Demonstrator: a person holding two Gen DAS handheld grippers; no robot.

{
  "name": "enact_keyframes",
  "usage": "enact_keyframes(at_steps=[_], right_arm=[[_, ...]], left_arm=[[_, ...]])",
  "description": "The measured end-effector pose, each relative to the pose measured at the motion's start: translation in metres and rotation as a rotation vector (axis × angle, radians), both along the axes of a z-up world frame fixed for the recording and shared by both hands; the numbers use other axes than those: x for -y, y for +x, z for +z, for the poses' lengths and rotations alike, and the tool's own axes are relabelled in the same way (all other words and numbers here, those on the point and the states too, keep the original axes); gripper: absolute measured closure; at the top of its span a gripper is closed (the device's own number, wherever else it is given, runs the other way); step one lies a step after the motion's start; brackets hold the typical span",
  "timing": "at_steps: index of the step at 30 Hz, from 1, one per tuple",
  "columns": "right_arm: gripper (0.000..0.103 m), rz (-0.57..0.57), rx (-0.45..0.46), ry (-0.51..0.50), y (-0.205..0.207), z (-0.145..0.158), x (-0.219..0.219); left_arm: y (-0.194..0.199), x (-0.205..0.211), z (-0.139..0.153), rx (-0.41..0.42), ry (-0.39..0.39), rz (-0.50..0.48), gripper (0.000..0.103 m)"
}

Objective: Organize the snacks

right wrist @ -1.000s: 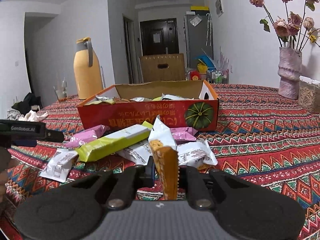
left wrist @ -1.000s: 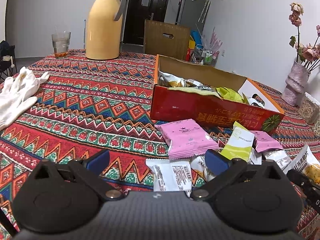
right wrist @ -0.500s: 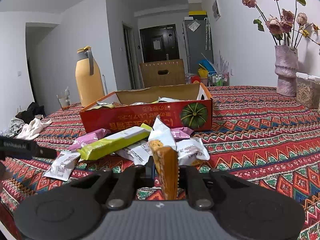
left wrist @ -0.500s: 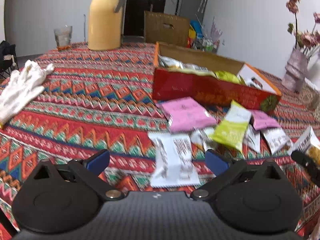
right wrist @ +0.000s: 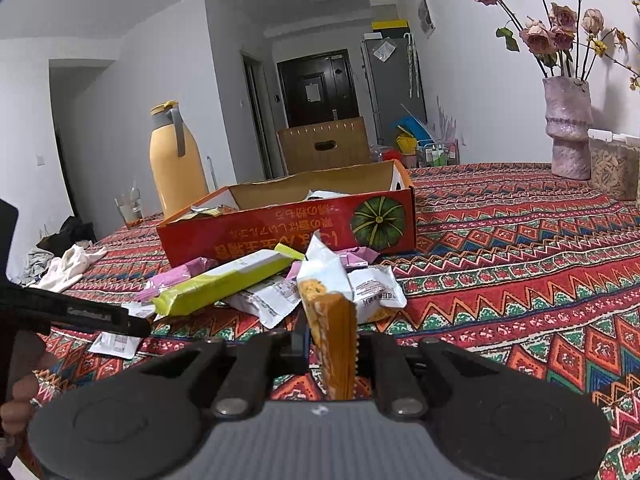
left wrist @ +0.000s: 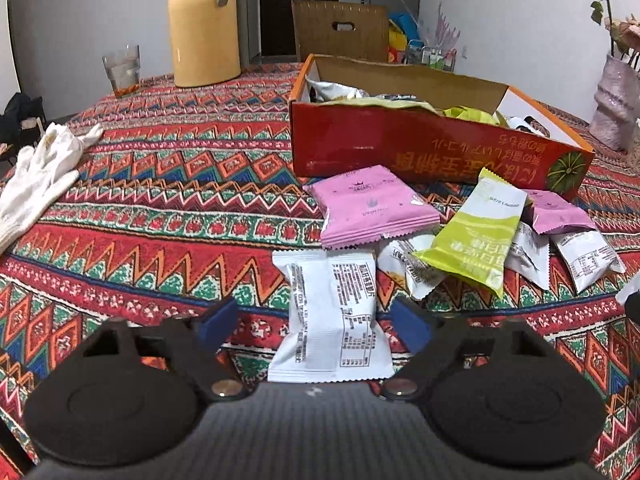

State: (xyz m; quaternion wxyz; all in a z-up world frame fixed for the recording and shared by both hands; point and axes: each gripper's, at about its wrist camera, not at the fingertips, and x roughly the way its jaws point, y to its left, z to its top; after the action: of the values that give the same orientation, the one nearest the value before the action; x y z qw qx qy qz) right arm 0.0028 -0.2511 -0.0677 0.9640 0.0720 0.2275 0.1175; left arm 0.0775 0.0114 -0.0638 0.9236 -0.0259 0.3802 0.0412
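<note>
Table [left wrist: 168, 216] under a red zigzag-patterned cloth, carrying an open red cardboard box [left wrist: 400, 152] with loose snack packets strewn just in front of it: a white packet [left wrist: 332, 320] nearest, a pink packet [left wrist: 372, 208], a yellow-green packet [left wrist: 476, 236]. At the far edge, a yellow thermos jug [left wrist: 204, 28] beside a drinking glass [left wrist: 122, 70]. White gloves [left wrist: 36, 176] lie at the left side; a pale vase [right wrist: 568, 128] of dried roses stands at the right.

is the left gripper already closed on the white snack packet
No, the left gripper stands wide open, its blue pads on either side of the white packet, which lies flat on the tablecloth.
</note>
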Motion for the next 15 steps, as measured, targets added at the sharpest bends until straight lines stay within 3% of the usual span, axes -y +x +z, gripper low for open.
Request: enact_keyframes(at_steps=[4, 9, 15], right_arm=[[0.092, 0.0, -0.002, -0.002, 0.0005, -0.0003, -0.0004], [0.092, 0.002, -0.006, -0.01, 0.0003, -0.0006, -0.0042], [0.092, 0.003, -0.003, -0.021, -0.0026, 0.0023, -0.0077]], left_arm=[[0.0017, -0.0002, -0.0004, 0.004, -0.013, -0.004, 0.031], [0.0001, 0.0017, 0.0005, 0.018, -0.005, -0.012, 0.055], [-0.0038, -0.0011, 0.0027, 0.028, -0.025, -0.024, 0.06]])
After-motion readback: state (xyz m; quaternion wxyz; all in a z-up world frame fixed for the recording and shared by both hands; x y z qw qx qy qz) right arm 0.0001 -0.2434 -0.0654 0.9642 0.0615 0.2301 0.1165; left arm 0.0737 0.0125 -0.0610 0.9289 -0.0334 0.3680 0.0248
